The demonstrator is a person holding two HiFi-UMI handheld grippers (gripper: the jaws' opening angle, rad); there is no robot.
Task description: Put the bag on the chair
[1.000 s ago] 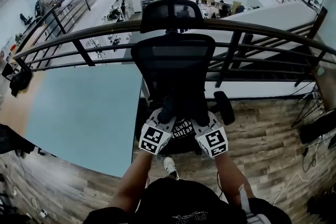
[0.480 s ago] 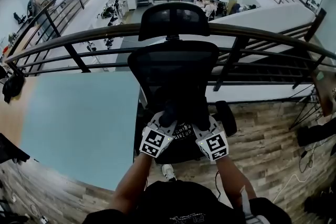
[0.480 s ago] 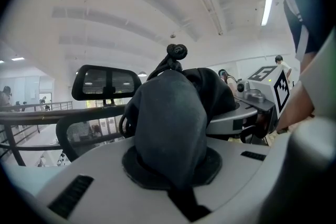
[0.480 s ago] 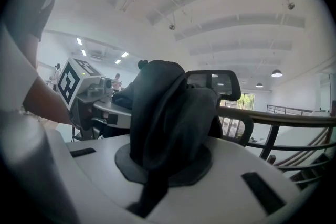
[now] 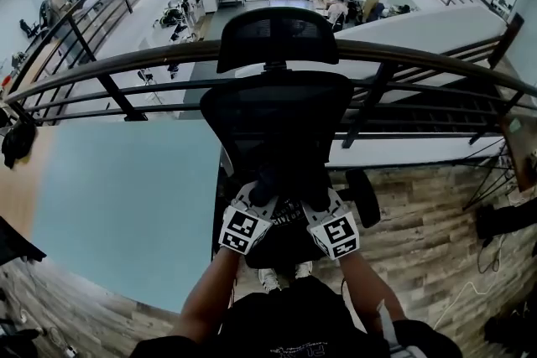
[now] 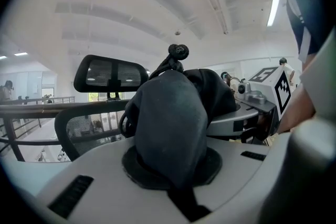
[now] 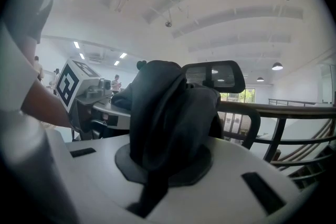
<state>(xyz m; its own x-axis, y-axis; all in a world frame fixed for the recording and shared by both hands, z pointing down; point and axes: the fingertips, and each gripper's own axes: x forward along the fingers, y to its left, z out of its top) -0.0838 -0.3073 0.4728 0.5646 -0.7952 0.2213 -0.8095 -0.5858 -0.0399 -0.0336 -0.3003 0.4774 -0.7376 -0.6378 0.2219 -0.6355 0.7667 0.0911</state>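
Observation:
A black office chair with a mesh back and headrest stands right in front of me, before a railing. Over its seat hangs a black bag with white print, held between both grippers. My left gripper is shut on the bag's black fabric, which bulges up out of its jaws. My right gripper is likewise shut on a fold of the bag. The chair's headrest shows behind the fabric in the left gripper view, and the headrest also appears in the right gripper view. The seat is mostly hidden.
A dark curved railing runs just behind the chair, with a drop to a lower floor beyond. The chair's right armrest sticks out beside my right gripper. Wood flooring lies to the right, a pale blue surface to the left.
The chair has come a little closer and larger in the head view. Both grippers have stayed shut on the bag, side by side over the seat.

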